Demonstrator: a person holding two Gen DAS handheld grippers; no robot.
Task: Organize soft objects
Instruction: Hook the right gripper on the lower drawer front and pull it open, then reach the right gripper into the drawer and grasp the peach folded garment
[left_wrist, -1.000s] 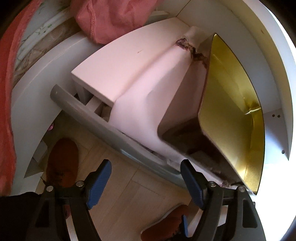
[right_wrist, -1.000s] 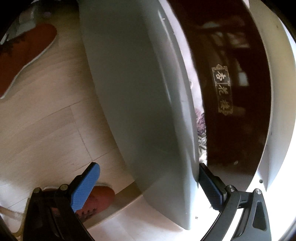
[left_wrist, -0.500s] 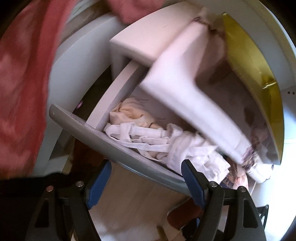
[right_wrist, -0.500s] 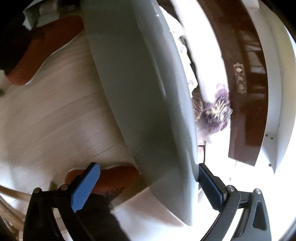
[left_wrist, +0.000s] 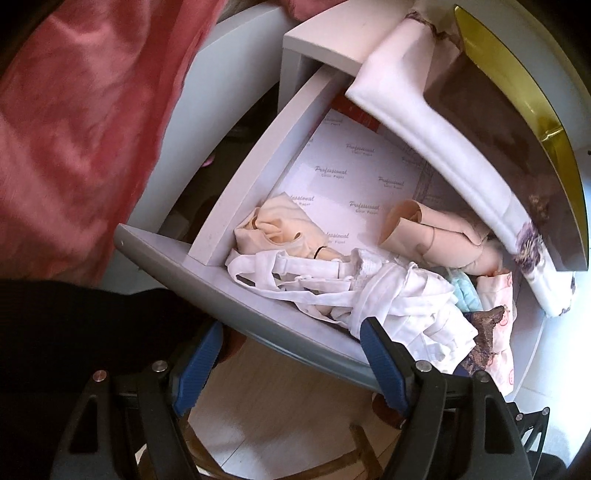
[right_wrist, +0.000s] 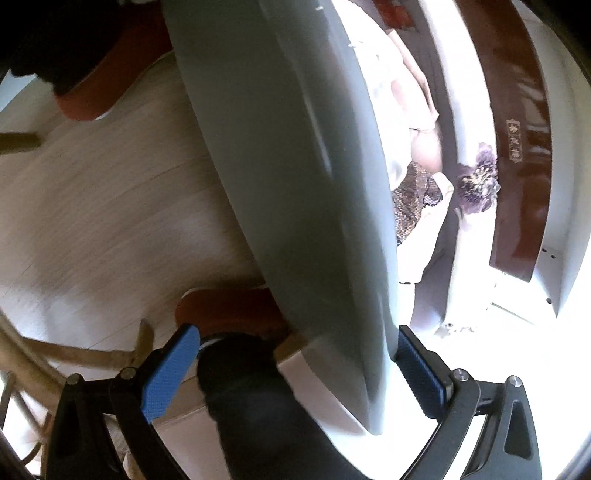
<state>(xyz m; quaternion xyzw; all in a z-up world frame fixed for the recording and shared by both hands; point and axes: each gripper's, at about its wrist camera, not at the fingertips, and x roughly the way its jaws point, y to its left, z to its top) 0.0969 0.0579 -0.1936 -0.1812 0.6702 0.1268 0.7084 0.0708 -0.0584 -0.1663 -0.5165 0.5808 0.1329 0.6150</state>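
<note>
A drawer with a grey front (left_wrist: 258, 314) stands pulled out. Inside lie a tangled white garment (left_wrist: 399, 291), a crumpled cream one (left_wrist: 273, 229), rolled beige pieces (left_wrist: 424, 229), a light blue item (left_wrist: 465, 295) and brown lace (left_wrist: 484, 332). My left gripper (left_wrist: 291, 365) is open, straddling the drawer's front edge and holding nothing. My right gripper (right_wrist: 295, 373) is open too, with the grey front (right_wrist: 295, 166) passing between its fingers. Its right pad (right_wrist: 417, 369) sits against the front's inner side.
A white cloth with purple flowers (left_wrist: 443, 136) hangs from the cabinet top over the drawer, beside a gold-lined brown tin (left_wrist: 517, 92). A red blanket (left_wrist: 74, 110) fills the left. Below are a wooden floor, a person's brown shoe (right_wrist: 229, 306) and chair legs (right_wrist: 74, 354).
The drawer has slid out towards me, uncovering the clothes inside. Both grippers came back with its front, still open.
</note>
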